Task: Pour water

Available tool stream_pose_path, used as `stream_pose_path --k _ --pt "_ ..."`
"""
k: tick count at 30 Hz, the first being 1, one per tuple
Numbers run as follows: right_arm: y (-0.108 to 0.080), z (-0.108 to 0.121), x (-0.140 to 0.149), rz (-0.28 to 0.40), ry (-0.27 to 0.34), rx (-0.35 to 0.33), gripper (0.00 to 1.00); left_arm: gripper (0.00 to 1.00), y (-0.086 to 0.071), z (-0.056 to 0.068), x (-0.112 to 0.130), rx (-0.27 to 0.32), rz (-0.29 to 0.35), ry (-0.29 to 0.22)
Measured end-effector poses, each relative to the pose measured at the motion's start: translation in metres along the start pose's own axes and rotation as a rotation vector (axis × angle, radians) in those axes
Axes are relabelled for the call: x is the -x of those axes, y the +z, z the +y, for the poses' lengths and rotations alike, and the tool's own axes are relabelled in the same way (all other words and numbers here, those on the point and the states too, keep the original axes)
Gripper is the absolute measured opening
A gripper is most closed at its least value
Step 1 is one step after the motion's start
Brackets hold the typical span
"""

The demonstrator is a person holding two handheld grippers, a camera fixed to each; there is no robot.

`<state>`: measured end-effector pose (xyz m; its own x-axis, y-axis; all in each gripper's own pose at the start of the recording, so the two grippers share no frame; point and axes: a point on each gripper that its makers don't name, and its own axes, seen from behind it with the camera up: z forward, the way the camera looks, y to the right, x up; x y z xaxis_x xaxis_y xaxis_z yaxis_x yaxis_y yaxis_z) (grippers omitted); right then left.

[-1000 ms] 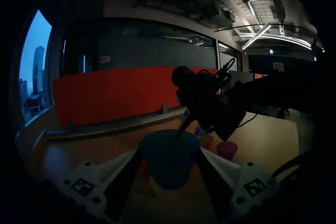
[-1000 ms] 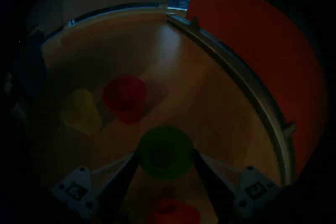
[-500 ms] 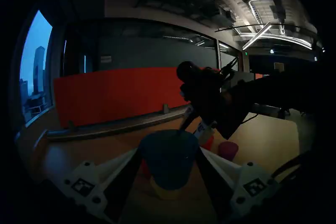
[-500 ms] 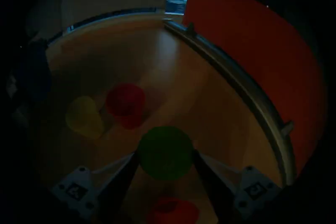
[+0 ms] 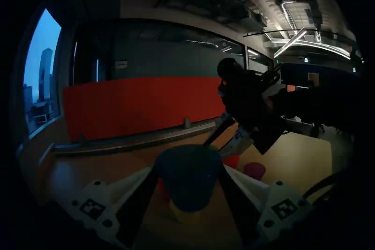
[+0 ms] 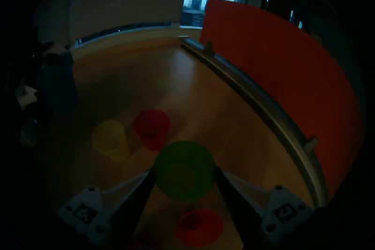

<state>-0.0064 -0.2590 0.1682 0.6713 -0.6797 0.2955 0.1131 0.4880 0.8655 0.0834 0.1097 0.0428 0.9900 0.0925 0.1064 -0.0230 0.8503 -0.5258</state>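
Note:
In the left gripper view my left gripper (image 5: 187, 171) is shut on a dark blue cup (image 5: 188, 186), held upright above a yellow cup (image 5: 185, 215) on the wooden table (image 5: 290, 151). A red cup (image 5: 161, 190) peeks out behind the blue one. In the right gripper view my right gripper (image 6: 184, 171) is shut on a green cup (image 6: 183, 180), held above the table (image 6: 197, 100). Below and beyond it stand a red cup (image 6: 151, 128) and the yellow cup (image 6: 110, 138). The right gripper (image 5: 236, 143) also hangs dark above the table, farther off.
An orange-red cup (image 6: 199, 226) stands under the green one, and a magenta cup (image 5: 254, 170) sits to the right. A red partition (image 6: 281, 71) with a metal rail (image 6: 262, 107) borders the table. The blue cup and the left gripper (image 6: 55, 86) loom at left.
My right gripper has risen with the green cup, so the table cups look smaller and farther. Seen from the left gripper, it moved up and to the right. The left gripper stayed put.

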Motion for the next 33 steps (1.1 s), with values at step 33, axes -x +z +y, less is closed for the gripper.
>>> stream_pose_path --k 33 --pt "-0.108 -0.035 -0.018 0.197 0.024 0.068 0.99 0.86 -0.011 0.023 -0.016 0.018 0.001 0.003"
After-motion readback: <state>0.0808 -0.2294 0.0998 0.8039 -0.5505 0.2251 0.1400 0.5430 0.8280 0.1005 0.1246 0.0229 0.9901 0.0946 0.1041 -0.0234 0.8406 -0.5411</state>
